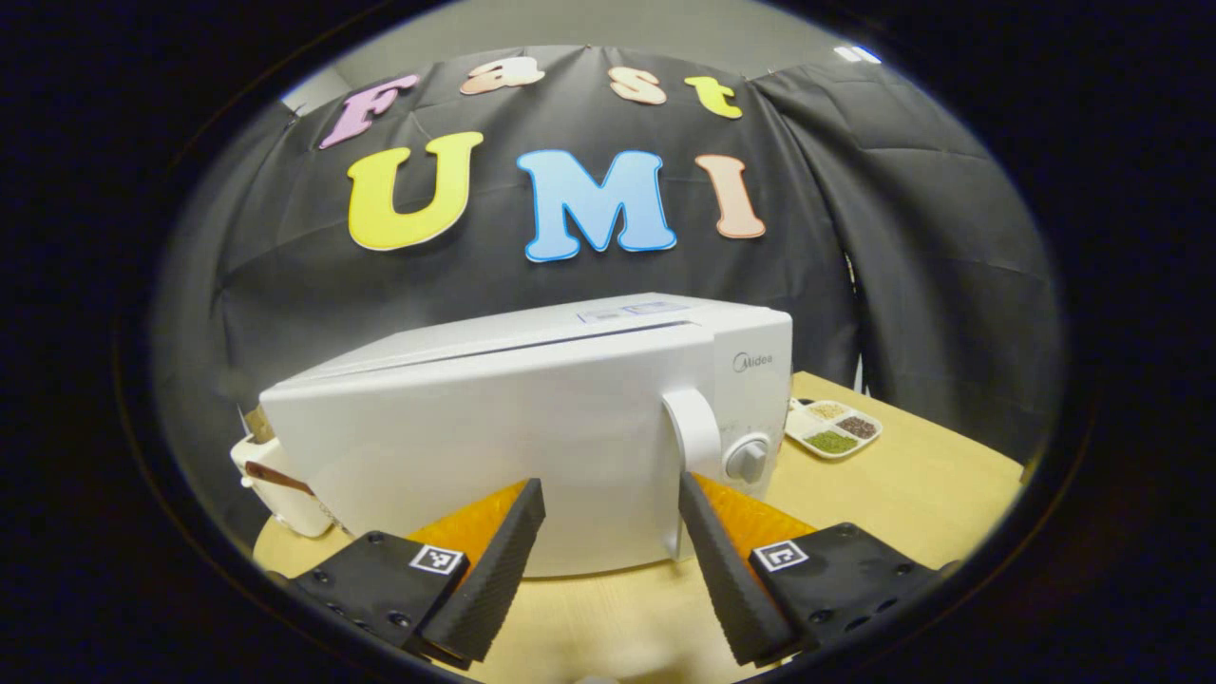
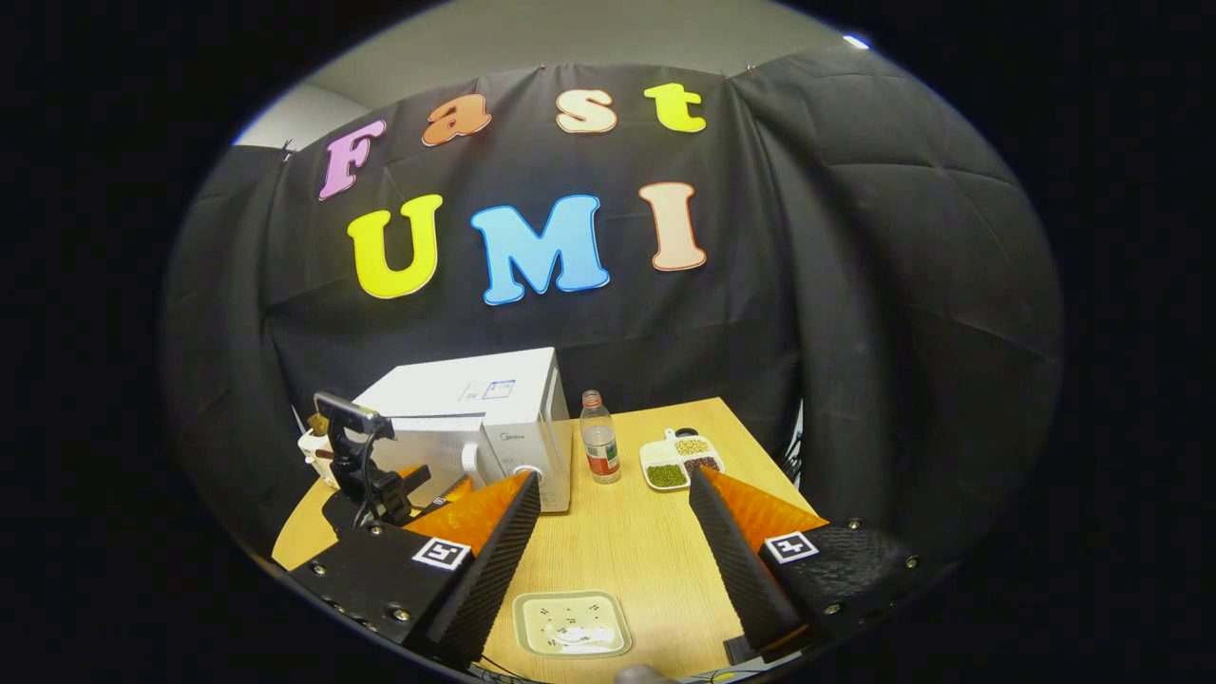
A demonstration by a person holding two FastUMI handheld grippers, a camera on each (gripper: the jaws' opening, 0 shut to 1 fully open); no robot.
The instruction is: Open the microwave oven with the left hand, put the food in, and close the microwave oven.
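I am holding my left gripper in front of the white microwave oven, its two fingers spread wide apart and clamped on nothing, the door handle sitting just past the right-hand finger. The door is looking closed. In the right gripper view, my right gripper is hanging back over the wooden table, fingers likewise apart and empty, with the square food plate lying on the table just below and between them.

The risks, as I am judging them: the handle is standing off-centre to my fingers, so closing now would be catching air or the door's flat face, not the handle. Pulling at an angle could be dragging the light oven across the table toward the plastic bottle and the divided dish of grains beside it, tipping the bottle. A door swinging toward my left gripper could be knocking it. The plate is looking shallow and thin, so a pinch on its rim could be slipping or spilling what it holds.
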